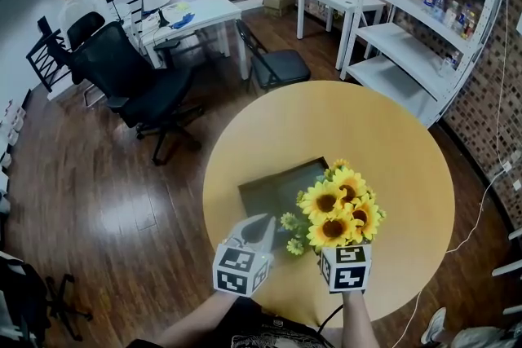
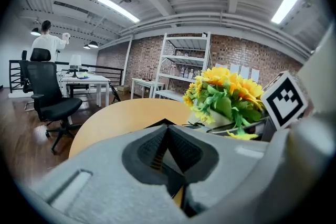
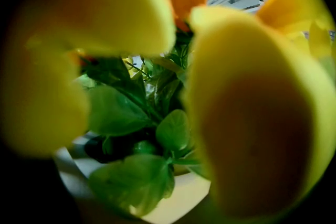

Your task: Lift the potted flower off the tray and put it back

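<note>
Near edge: left gripper (image 1: 256,229) has its jaws together, with nothing between them, tips just short of the tray (image 1: 273,190). Right gripper (image 1: 343,255) is pushed in under the blooms; petals fill its view, so I cannot tell how its jaws stand. Potted flower (image 1: 338,209) is at the tray's near right corner, white pot rim (image 3: 178,201) showing below the leaves. Round bench (image 1: 395,143) carries both. Office chair (image 1: 134,81) is far left.

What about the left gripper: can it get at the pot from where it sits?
Probably yes. The left gripper sits at the near edge of the tray, the white pot just ahead to its right, with only small side blooms between. Its fingers are together, so they would have to open first.
</note>
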The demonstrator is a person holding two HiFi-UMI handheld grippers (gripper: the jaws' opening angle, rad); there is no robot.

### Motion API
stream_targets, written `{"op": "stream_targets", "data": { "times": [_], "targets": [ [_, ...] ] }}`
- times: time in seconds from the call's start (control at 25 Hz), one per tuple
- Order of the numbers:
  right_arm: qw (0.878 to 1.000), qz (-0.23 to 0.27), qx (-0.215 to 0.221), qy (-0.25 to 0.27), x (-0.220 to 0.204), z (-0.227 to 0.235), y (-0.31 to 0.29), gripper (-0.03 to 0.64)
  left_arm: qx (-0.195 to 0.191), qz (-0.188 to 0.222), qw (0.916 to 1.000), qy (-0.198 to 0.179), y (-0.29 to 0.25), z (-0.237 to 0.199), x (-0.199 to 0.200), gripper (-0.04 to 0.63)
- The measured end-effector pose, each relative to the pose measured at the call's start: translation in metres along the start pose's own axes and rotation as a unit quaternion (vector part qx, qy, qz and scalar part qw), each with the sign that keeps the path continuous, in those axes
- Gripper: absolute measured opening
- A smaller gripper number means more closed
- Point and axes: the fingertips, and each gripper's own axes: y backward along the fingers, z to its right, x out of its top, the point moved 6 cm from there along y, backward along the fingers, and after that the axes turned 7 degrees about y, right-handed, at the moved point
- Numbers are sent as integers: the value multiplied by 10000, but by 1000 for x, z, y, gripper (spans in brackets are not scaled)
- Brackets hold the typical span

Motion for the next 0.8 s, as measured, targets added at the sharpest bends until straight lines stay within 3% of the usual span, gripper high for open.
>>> {"op": "stream_targets", "data": {
  "times": [0.24,0.8],
  "targets": [
    [9999,-124,18,16,-8,3,-15,505,18,-24,10000,47,1,1,-2,3],
    [9986,-456,95,246,-10,-11,-113,505,70,-172,9996,216,-11,-38,3,3]
  ]
}}
